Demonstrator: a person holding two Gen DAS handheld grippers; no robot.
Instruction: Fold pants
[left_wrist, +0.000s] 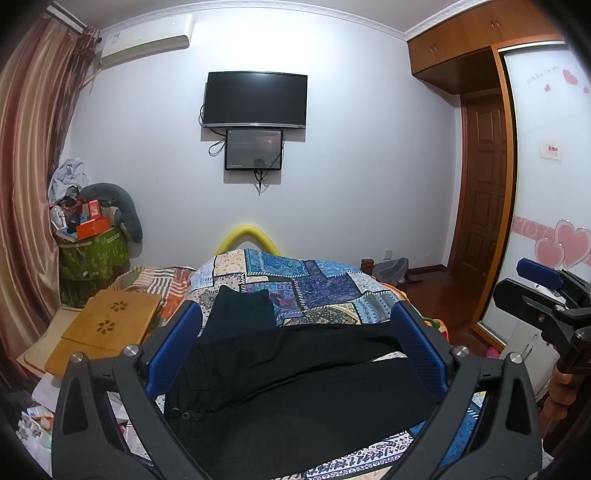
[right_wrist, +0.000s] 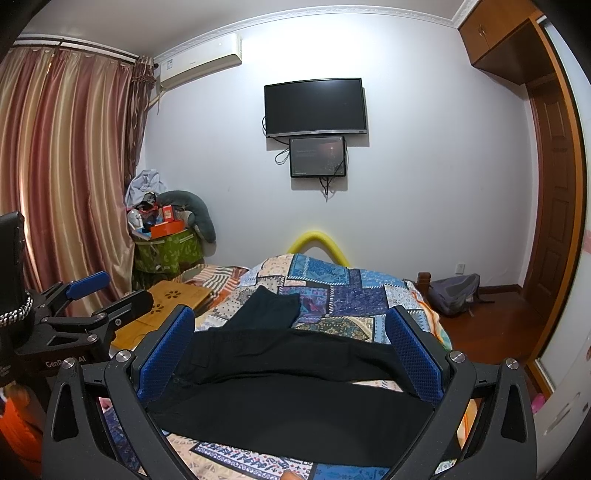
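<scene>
- At the far left, striped curtains (right_wrist: 62, 166) hung beside the window, with a green bin (right_wrist: 168, 253) heaped with boxes and cloth in the corner near them.
- A wooden lap desk (left_wrist: 107, 325) lay on the left part of the bed, just beside the patchwork quilt (left_wrist: 314, 288).
- My left gripper (left_wrist: 295, 347) was released: its blue pads (left_wrist: 173, 347) stood wide apart, one on each side of the garment, grasping nothing.
- The black pants (left_wrist: 295, 387) lay flat on the quilt, spread crosswise in front of me, with one leg section reaching away toward the foot of the bed.
- On the wall above, a dark television (left_wrist: 256, 99) hung over a smaller screen (left_wrist: 254, 149).
- My right gripper (right_wrist: 291, 350) was likewise released, its pads spread to either side of the pants, holding nothing.
- Whether either gripper's lower frame touched the fabric, I could not tell.
- A grey backpack (right_wrist: 454, 293) sat on the wooden floor right of the bed, near the wooden door (right_wrist: 554, 199).
</scene>
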